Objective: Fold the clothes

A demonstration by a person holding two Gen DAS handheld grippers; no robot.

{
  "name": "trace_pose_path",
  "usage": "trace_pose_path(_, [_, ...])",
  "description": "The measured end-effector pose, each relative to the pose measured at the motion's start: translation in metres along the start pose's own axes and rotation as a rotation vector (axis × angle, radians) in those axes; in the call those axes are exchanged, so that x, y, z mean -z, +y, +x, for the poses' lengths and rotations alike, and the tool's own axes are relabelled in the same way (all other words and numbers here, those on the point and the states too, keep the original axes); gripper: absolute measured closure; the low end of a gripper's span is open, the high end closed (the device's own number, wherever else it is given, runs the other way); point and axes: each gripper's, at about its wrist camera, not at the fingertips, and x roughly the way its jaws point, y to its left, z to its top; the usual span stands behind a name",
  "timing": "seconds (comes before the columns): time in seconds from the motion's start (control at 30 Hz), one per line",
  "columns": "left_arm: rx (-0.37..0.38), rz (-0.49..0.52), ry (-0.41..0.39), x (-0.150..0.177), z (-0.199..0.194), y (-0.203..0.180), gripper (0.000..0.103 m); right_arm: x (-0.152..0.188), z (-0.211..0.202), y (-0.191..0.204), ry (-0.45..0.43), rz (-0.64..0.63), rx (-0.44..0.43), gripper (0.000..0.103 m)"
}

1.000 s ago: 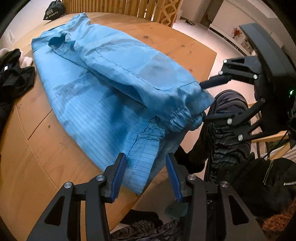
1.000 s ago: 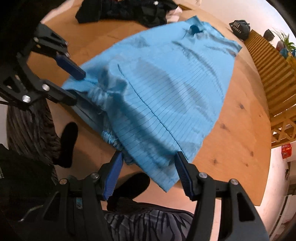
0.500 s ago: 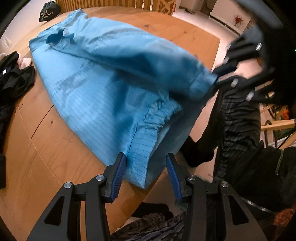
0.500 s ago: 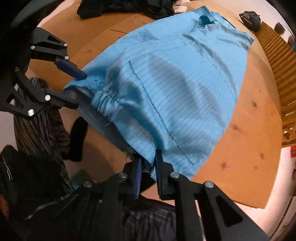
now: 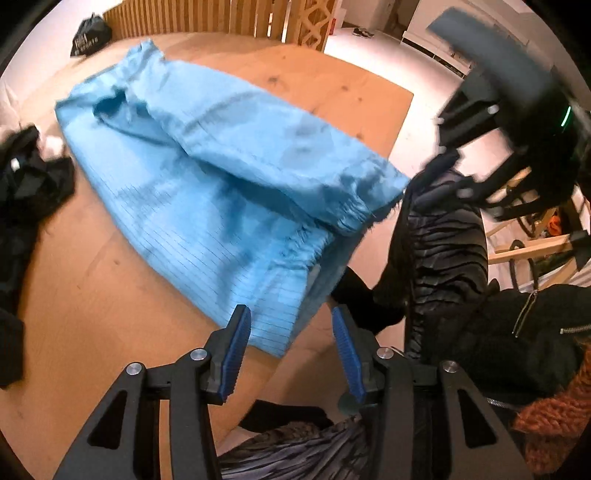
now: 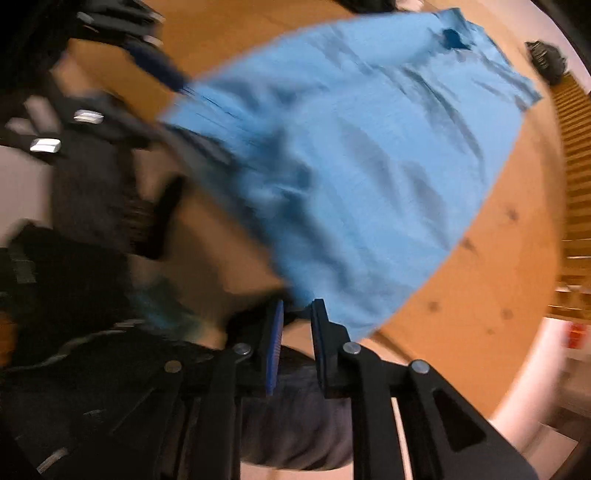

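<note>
Fabric of the blue garment [image 5: 207, 206] lies spread over the wooden counter [image 5: 85, 317], collar end at the far side and its near hem overhanging the counter's near edge. That overhang is probably what lets tongs get under a corner.

In the right wrist view the right tongs [image 6: 297, 314] are nearly closed with the garment's near corner between the pads, though their jaws are opening slightly; blur hides how firmly the cloth is pinched. The corner looks raised off the counter, which fits carrying the hem toward the far end for a fold.

The left tongs [image 5: 291, 332] stand partly open just over the other near corner, gripping nothing; the cloth is beyond the pads, not between them.

A dark clothes pile [image 5: 29, 184] sits at the left edge beside the garment, touching or nearly so. A black bag [image 5: 90, 35] rests at the far left, well apart. Bare wood to the right and far side leaves room to lay the fold. The person's legs [image 5: 447, 251] stand close to the near edge.
</note>
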Motion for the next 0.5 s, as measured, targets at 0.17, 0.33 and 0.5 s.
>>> trace_pose_path(0.17, [-0.043,0.022,-0.048,-0.022,-0.012,0.005,0.059,-0.014,-0.043,-0.036,-0.241,0.136,0.008,0.087])
trace_pose_path(0.33, [-0.021,0.010,-0.057,-0.036,0.008,0.013,0.059,-0.047,0.024,-0.059,-0.186,0.202,-0.001,0.087])
trace_pose_path(0.5, [0.003,-0.016,-0.030,-0.033,0.024,0.028,0.059,-0.047,0.052,-0.056,-0.134,0.158,-0.039,0.087])
